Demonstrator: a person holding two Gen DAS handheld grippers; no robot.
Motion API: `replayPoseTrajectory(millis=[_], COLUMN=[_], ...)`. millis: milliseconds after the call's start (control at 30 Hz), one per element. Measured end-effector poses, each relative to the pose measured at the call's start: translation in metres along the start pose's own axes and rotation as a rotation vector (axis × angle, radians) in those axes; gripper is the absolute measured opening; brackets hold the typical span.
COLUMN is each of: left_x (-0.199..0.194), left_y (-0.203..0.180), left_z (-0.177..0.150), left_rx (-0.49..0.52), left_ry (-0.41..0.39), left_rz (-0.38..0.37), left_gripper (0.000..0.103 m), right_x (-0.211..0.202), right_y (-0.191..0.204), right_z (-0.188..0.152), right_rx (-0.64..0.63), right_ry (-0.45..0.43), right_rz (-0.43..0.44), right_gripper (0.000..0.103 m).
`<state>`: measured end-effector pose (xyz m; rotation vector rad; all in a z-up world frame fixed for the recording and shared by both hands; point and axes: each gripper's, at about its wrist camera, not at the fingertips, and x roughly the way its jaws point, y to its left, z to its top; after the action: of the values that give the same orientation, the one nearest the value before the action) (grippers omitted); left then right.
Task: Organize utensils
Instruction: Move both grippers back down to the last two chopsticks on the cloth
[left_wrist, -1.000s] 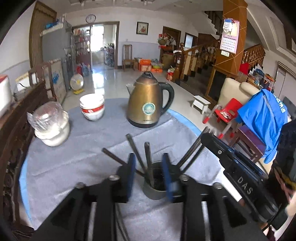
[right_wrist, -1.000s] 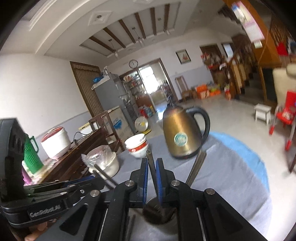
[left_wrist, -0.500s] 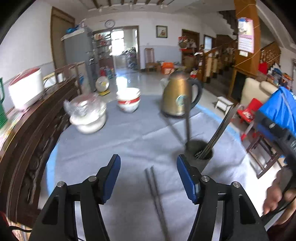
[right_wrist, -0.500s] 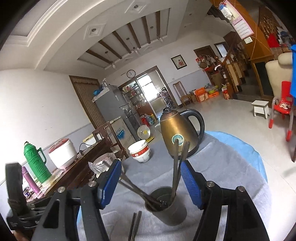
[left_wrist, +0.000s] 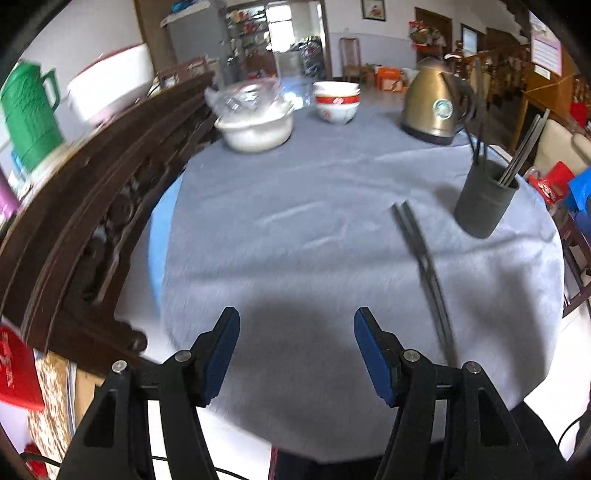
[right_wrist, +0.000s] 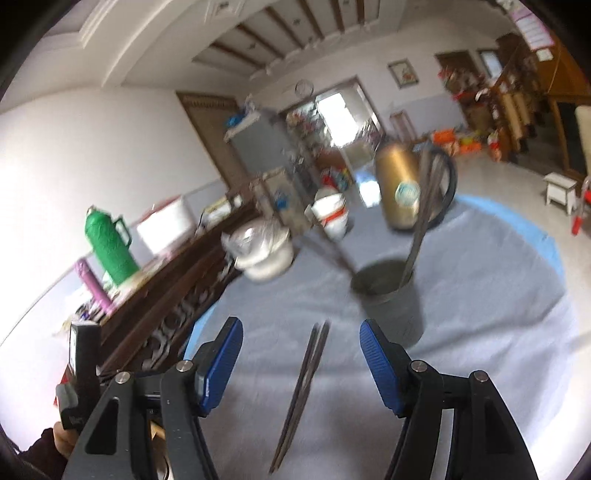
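A dark grey cup (left_wrist: 484, 201) (right_wrist: 391, 299) stands on the grey-clothed round table (left_wrist: 295, 229) and holds several dark chopsticks that lean out of it. A loose pair of chopsticks (left_wrist: 424, 269) (right_wrist: 304, 384) lies flat on the cloth in front of the cup. My left gripper (left_wrist: 295, 350) is open over bare cloth, with the loose pair off to its right. My right gripper (right_wrist: 301, 365) is open too, and the loose pair lies on the cloth between and below its blue pads without touching them.
A gold kettle (left_wrist: 432, 107), stacked red-and-white bowls (left_wrist: 336, 103) and a plastic-covered white bowl (left_wrist: 255, 122) stand at the table's far side. A dark carved sideboard (left_wrist: 92, 192) with a green flask (left_wrist: 29, 118) runs along the left. The left gripper's body (right_wrist: 83, 373) shows at lower left.
Both grippers opened and drew back from the cup toward the table's near side. The chopsticks they held stand in the cup. The left view swung down and left.
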<state>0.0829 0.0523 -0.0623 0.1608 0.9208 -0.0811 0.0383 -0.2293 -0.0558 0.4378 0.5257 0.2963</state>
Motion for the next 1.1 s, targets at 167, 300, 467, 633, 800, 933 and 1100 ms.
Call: replayPoseTrajectory(millis=[167,300,467,633,800,933,1100], left_x=[-0.007,-0.014,-0.015,-0.008,-0.002,0.005,0.02], left_y=[0.008,0.005,-0.014,-0.041,-0.071,-0.09,-0.106], left_z=[-0.008,-0.003,0.013,0.029,0.04,0.046,0.058], left_rx=[-0.02,-0.014,0.016,0.042,0.071,0.091,0.055], left_ry=[0.003,-0.005,-0.013,0.012,0.041,0.067,0.134], left_rz=[0.018,0.033,0.065,0.077,0.096,0.118,0.113], left_gripper=[0.065,0.065,0.066,0.066,0.066,0.066,0.066], right_x=[0.013,0.012,0.011,0.006,0.006,0.004,-0.001], right_y=[0.015,0.018,0.007,-0.011,-0.032,-0.05,-0.072], right_z=[-0.009,-0.011,-0.018,-0.024,-0.025,-0.024,-0.019], right_rx=[-0.054,-0.08,-0.1,-0.091,-0.04,-0.009,0.024], right_ry=[0.045,0.042,0.027,0.0,0.0,0.005,0.012], right_rz=[0.003,0.006,-0.02,-0.004,0.048,0.088,0.117], right_gripper=[0.07,0.07,0.07,0.07,0.07,0.07,0.07])
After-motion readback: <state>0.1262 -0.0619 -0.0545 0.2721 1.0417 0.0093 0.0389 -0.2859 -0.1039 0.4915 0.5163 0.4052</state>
